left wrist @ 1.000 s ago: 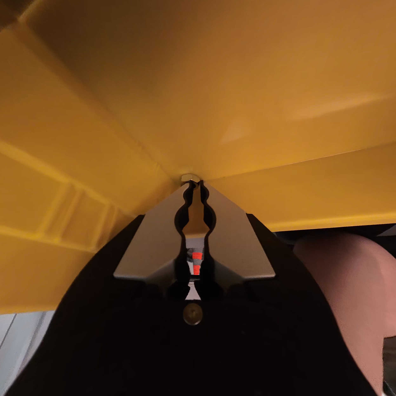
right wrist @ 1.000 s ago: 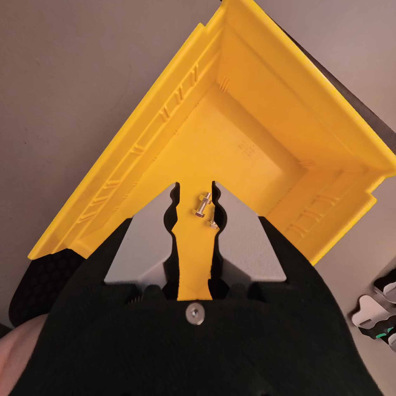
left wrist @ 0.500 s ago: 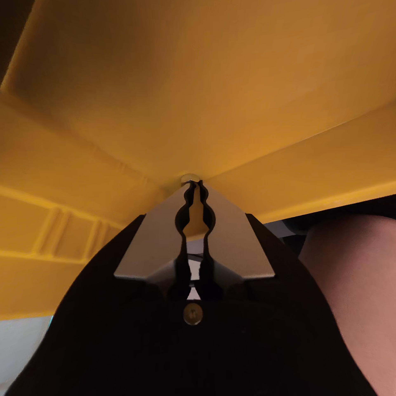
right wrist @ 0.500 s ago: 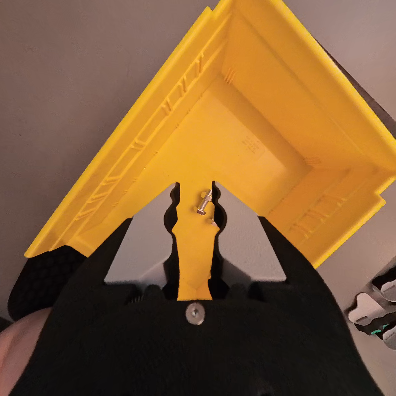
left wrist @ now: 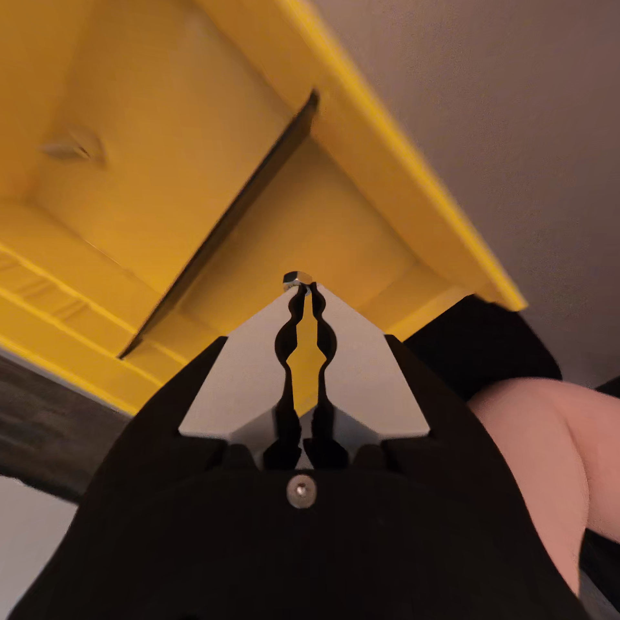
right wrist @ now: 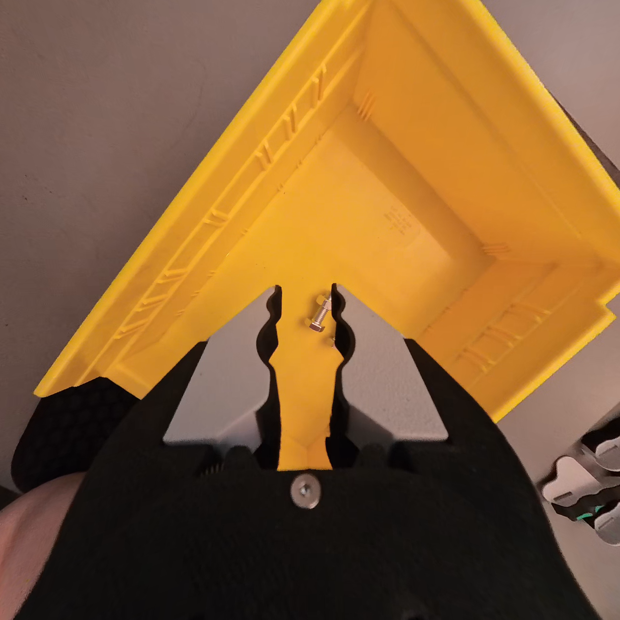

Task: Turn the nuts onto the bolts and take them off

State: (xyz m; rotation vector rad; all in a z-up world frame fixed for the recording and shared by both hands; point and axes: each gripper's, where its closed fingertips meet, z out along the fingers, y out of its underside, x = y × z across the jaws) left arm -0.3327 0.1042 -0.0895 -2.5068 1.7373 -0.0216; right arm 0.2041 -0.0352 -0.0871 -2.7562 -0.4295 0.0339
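Grey matte worktop (right wrist: 100,134) under a yellow ribbed plastic bin (right wrist: 436,151). Left gripper (left wrist: 304,288) fingers nearly closed, pinching a small hex metal nut (left wrist: 296,279) at the tips, above the bin. Right gripper (right wrist: 304,290) fingers spread, empty. Threaded bolt (right wrist: 319,314) with a nut lies on the bin floor between them, long axis diagonal, head toward the camera; a loose nut (right wrist: 330,341) sits just beside.

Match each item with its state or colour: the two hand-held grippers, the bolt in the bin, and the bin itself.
1. left hand-held gripper
2. right hand-held gripper
3. bolt
4. bin

A. yellow
B. open, holding nothing
C. lying on the bin floor, nut threaded on
D. shut on a hex fastener

Pairs: 1-D, 2-B, 3-C, 4-A
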